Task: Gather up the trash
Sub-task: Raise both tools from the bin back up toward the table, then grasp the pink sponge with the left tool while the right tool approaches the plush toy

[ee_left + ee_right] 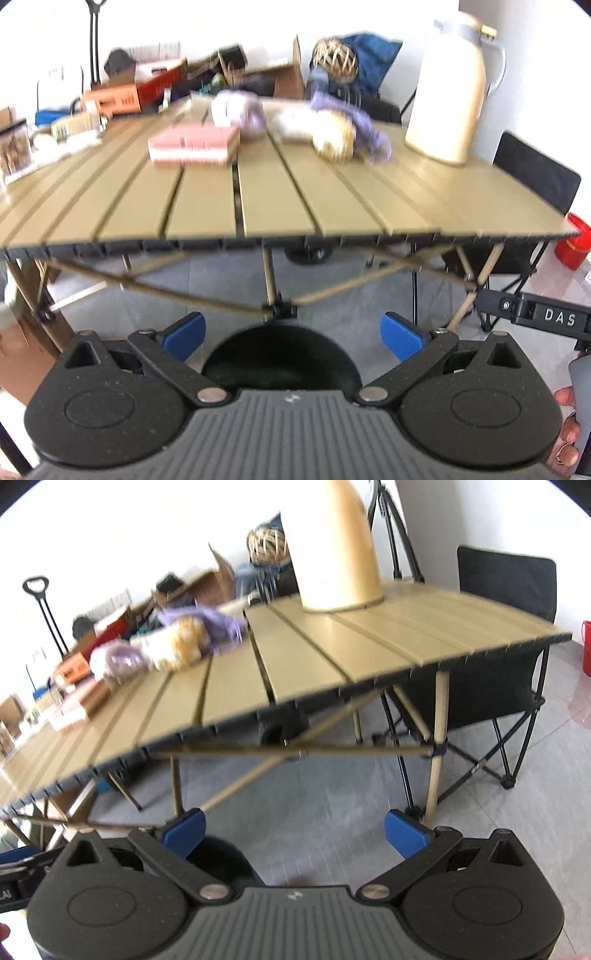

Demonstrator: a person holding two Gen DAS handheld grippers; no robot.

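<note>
I hold my left gripper (pixel 293 334) low in front of the slatted tan table (pixel 258 206), its blue fingertips (pixel 184 334) spread wide with nothing between them, and directly below the gap sits the dark round mouth of a bin (pixel 282 354) on the grey floor. My right gripper (pixel 293 829) is just as wide apart and empty, angled toward the table's near edge and its crossed legs, with the same bin (pixel 221 860) showing by its left finger. The trash lies well ahead of both grippers on the tabletop: a crumpled purple-and-white wad (pixel 240 110), and beside it a rumpled heap of cream, yellow and purple wrapping (pixel 340 133) (motion blur keeps me from telling exactly what these are). A pink and white box (pixel 194 146) rests flat in front of the purple wad, and a tall cream jug (pixel 450 92) stands upright toward the table's right end. A black folding chair (pixel 506 657) stands past that corner
</note>
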